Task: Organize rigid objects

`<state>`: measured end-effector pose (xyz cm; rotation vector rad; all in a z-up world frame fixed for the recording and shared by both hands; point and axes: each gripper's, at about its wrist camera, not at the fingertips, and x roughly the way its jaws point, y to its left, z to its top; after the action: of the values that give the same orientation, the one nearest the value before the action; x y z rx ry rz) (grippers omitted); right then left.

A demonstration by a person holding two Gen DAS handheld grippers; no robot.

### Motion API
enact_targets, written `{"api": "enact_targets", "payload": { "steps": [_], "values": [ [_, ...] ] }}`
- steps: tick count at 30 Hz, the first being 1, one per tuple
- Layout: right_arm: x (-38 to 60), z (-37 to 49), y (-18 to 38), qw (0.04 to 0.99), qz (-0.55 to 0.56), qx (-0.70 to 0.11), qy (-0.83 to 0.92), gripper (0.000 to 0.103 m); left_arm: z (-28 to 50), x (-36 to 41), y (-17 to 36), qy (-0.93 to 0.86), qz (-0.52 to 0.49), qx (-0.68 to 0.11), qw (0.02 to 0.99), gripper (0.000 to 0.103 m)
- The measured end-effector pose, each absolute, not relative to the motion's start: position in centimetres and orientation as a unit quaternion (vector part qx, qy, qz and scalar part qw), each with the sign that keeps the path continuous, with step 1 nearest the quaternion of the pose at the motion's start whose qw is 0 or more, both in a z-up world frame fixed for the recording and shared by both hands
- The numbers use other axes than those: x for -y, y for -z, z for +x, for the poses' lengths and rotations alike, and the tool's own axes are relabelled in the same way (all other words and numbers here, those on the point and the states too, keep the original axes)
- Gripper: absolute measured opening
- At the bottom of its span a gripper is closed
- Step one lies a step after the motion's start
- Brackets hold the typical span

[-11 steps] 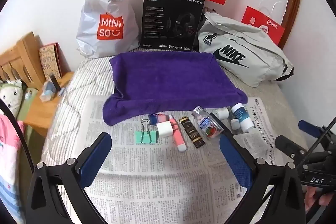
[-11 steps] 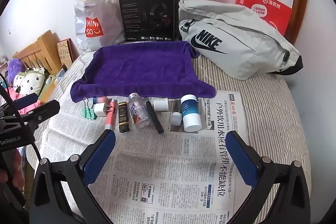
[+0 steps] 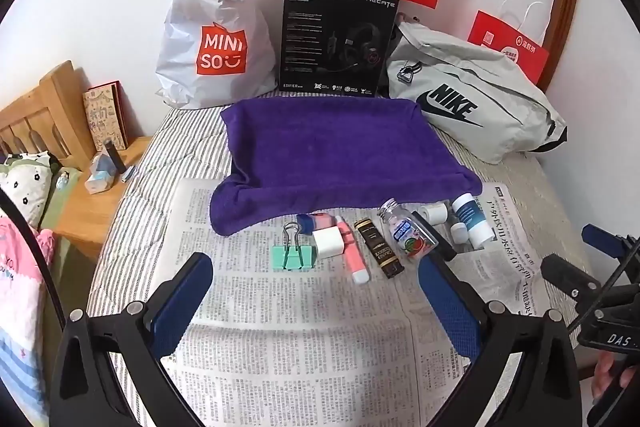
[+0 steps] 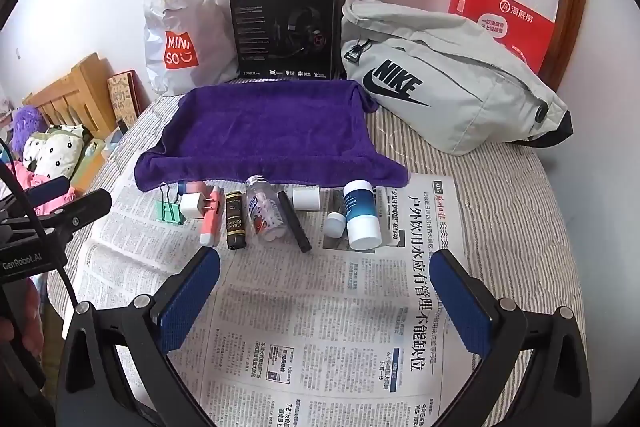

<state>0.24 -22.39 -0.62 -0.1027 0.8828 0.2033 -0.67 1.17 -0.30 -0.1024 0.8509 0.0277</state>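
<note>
While both grippers hang above the near half of the newspaper (image 4: 320,307), each stands wide open and holds nothing: the left gripper (image 3: 316,295) faces the left end of the row, the right gripper (image 4: 324,287) the middle of it. The newspaper lies on a striped bed (image 4: 520,211); its far edge is tucked under the front hem of a purple towel (image 4: 268,131), and its right edge stops short of the bed's right side, leaving a bare striped strip there. Between the pads and the row the paper carries no items.

The row lies just in front of the towel's hem, items close together or touching. Counted left to right: one green binder clip (image 4: 170,213), one white plug charger (image 4: 192,207), one pink tube (image 4: 211,219), one black and gold tube (image 4: 235,221), one clear bottle of tablets (image 4: 266,217), one black pen (image 4: 295,221), one small white jar (image 4: 306,198), one small white cap (image 4: 335,224), and one blue-labelled white bottle (image 4: 360,215). A blue and pink item (image 3: 316,221) lies partly hidden behind the charger.

Behind the towel stand one white Miniso bag (image 4: 180,35), one black headset box (image 4: 284,27), one grey Nike bag (image 4: 448,87) and two red paper bags; a wooden nightstand (image 3: 88,211) sits left of the bed.
</note>
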Motion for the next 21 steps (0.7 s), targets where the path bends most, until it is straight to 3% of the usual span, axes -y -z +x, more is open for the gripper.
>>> {"api": "enact_targets", "payload": {
  "steps": [21],
  "values": [
    [24.0, 0.4, 0.3, 0.898, -0.039, -0.430, -0.085, 0.103, -0.7, -0.8, -0.1, -0.016, -0.046, -0.416, 0.908, 0.103]
  ]
}}
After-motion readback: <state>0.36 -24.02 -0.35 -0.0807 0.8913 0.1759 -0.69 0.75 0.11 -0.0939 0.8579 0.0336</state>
